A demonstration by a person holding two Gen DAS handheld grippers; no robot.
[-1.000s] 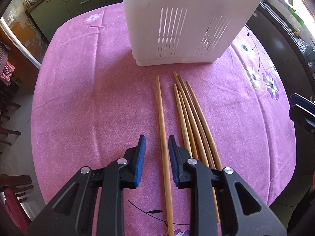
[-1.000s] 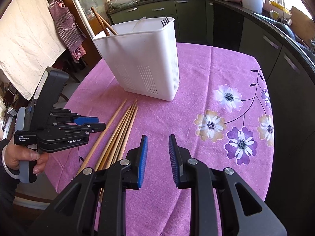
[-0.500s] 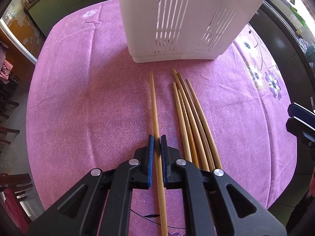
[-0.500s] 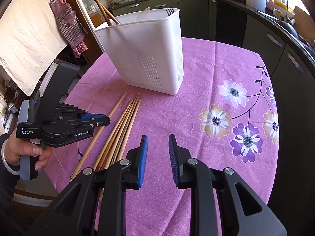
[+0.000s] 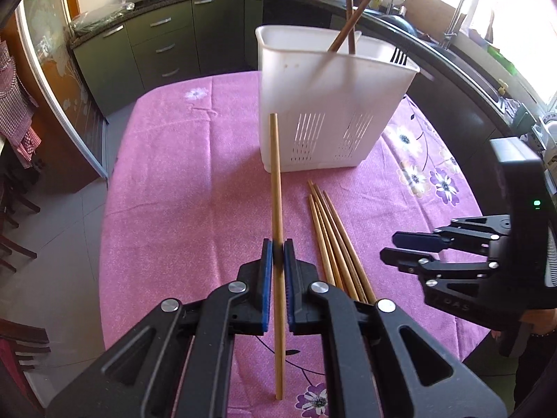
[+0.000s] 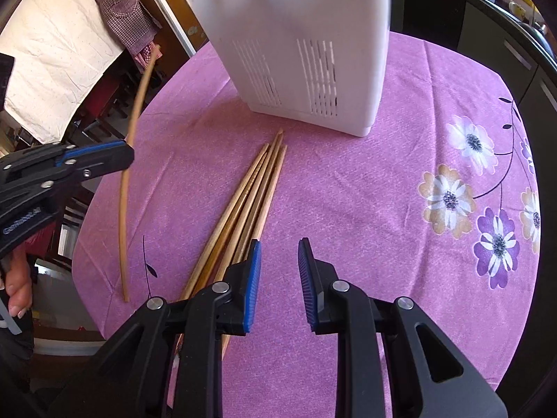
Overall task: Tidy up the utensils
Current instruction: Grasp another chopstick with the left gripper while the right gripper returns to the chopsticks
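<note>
Here the left gripper (image 5: 277,254) is clenched on one pale chopstick (image 5: 276,188), pinching it part-way along its length; the stick is lifted clear of the purple flowered cloth (image 5: 181,202), its far tip showing in front of the bin's wall in the left wrist view. From the right wrist view the same stick hangs tilted in the air at the left, gripped by the blue pads.

The white bin (image 5: 330,104) stands upright on the cloth, slotted low on its walls. Inside it, two dark chopsticks (image 5: 350,17) lean crossed against the far side, their tops poking above the rim, and the tines of a black fork (image 5: 399,57) show above the rim at the right corner. Whether the bin has inner compartments cannot be told.

A bundle of chopsticks (image 6: 243,202) lies on the cloth just short of the bin, tips fanned toward it, not touching it.

The right gripper (image 6: 278,275) hovers over the near end of that bundle with its jaws released and nothing between them; the bundle passes under its left finger.
</note>
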